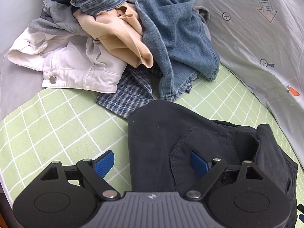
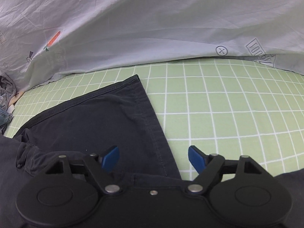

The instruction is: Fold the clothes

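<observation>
Black trousers [image 1: 161,136] lie flat on a green checked sheet [image 1: 47,125], a back pocket showing in the left wrist view. My left gripper [image 1: 153,163] is open just above their folded left edge, blue pads on either side of it, nothing gripped. In the right wrist view a trouser leg hem [image 2: 140,102] lies flat, its right edge running between the pads of my right gripper [image 2: 153,156], which stands open and holds nothing.
A heap of unfolded clothes lies beyond the trousers: white jeans [image 1: 72,68], a beige garment [image 1: 121,38], blue denim [image 1: 176,43], a plaid shirt [image 1: 129,95]. A grey printed duvet [image 2: 152,28] is bunched along the far side of the green sheet [image 2: 228,104].
</observation>
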